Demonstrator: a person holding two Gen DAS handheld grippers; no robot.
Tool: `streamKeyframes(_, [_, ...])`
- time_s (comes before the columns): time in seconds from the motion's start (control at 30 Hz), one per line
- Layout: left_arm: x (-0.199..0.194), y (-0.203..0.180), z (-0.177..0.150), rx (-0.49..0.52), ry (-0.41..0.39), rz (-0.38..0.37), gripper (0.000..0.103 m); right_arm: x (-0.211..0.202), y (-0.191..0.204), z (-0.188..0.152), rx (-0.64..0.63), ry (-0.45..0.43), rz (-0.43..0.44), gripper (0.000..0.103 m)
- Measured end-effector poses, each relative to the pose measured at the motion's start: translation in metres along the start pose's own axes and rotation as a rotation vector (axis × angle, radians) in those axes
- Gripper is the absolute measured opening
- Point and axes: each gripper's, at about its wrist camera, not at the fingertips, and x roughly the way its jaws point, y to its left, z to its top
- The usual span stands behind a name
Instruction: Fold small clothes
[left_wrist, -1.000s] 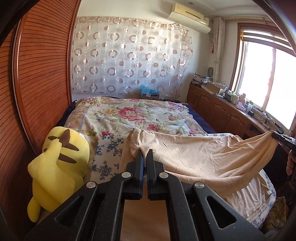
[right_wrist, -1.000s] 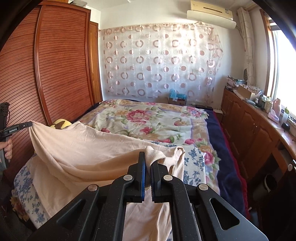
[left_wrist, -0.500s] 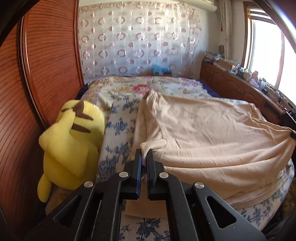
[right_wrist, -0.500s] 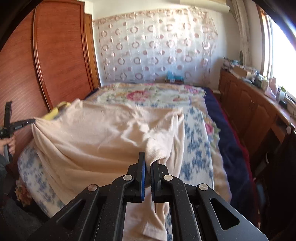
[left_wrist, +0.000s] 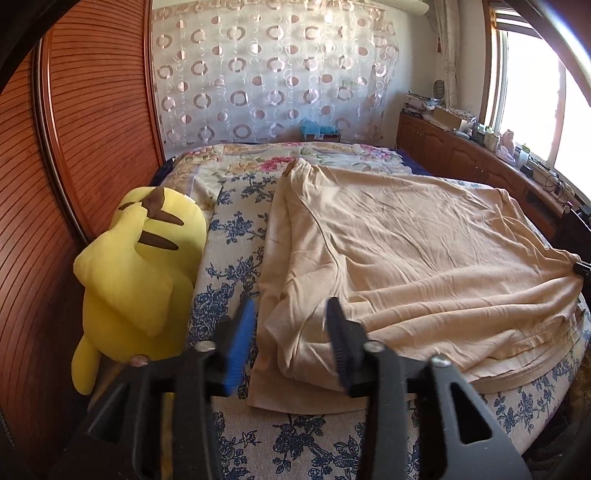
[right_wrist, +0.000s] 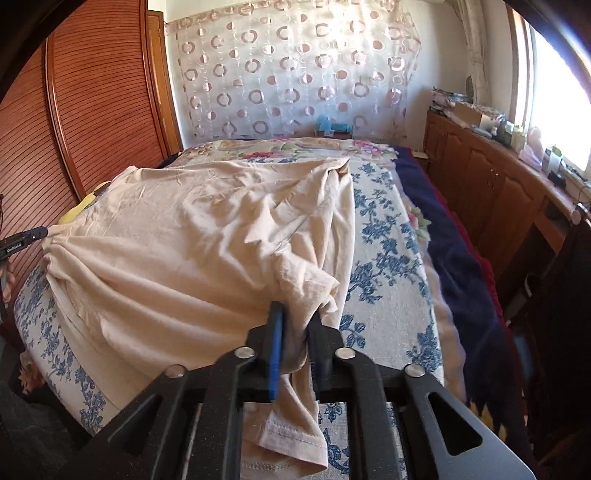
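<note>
Nearest, the left gripper (left_wrist: 291, 332) stands with jaws apart over the garment's near corner, gripping nothing; the right gripper (right_wrist: 293, 332) has its jaws slightly parted with a bunched fold of cloth between them, seemingly pinched. The beige garment (left_wrist: 406, 236) lies spread on the floral bedspread (left_wrist: 236, 229), near hem at the bed's edge, long axis running away toward the curtain (left_wrist: 273, 74), narrow end farthest. It appears light, limp and wrinkle-prone; hems and corners look the best holds. A yellow plush toy (left_wrist: 140, 266) sits beside it, left.
</note>
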Motion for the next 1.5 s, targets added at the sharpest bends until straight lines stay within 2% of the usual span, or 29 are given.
streamKeyframes(0.03, [0.002, 0.001, -0.001, -0.006, 0.008, -0.005, 0.067, -0.003, 0.002, 0.001, -0.002, -0.012, -0.009, 0.036])
streamKeyframes(0.1, [0.009, 0.004, -0.004, -0.025, 0.029, -0.017, 0.076, -0.015, 0.008, -0.005, -0.003, -0.031, -0.003, 0.047])
streamKeyframes(0.23, [0.022, 0.009, -0.010, -0.043, 0.070, 0.006, 0.077, -0.013, 0.018, -0.010, -0.019, -0.045, 0.035, 0.058])
streamKeyframes(0.4, [0.033, 0.017, -0.013, -0.091, 0.103, 0.005, 0.077, 0.005, 0.030, -0.017, -0.039, -0.019, 0.068, 0.059])
streamKeyframes(0.7, [0.038, 0.016, -0.014, -0.085, 0.123, 0.003, 0.077, 0.032, 0.037, -0.025, -0.026, 0.051, 0.073, 0.059])
streamKeyframes(0.97, [0.039, 0.014, -0.014, -0.066, 0.123, 0.020, 0.077, 0.037, 0.053, -0.029, -0.095, 0.047, 0.018, 0.067])
streamKeyframes(1.17, [0.038, 0.013, -0.015, -0.065, 0.121, 0.026, 0.077, 0.037, 0.051, -0.030, -0.099, 0.044, 0.020, 0.070])
streamKeyframes(1.2, [0.037, 0.013, -0.015, -0.065, 0.119, 0.020, 0.067, 0.037, 0.051, -0.030, -0.101, 0.044, 0.021, 0.070])
streamKeyframes(1.23, [0.036, 0.011, -0.015, -0.061, 0.112, 0.005, 0.047, 0.037, 0.051, -0.030, -0.101, 0.044, 0.022, 0.070])
streamKeyframes(1.27, [0.035, 0.010, -0.015, -0.064, 0.108, -0.025, 0.038, 0.037, 0.050, -0.030, -0.101, 0.043, 0.023, 0.070])
streamKeyframes(1.33, [0.034, 0.007, -0.014, -0.077, 0.122, -0.083, 0.008, 0.037, 0.050, -0.030, -0.101, 0.043, 0.024, 0.071])
streamKeyframes(1.4, [0.031, 0.003, -0.012, -0.090, 0.120, -0.110, 0.006, 0.037, 0.050, -0.030, -0.101, 0.043, 0.024, 0.071])
streamKeyframes(1.5, [0.019, -0.008, -0.001, -0.088, 0.070, -0.172, 0.005, 0.036, 0.049, -0.030, -0.100, 0.042, 0.029, 0.071])
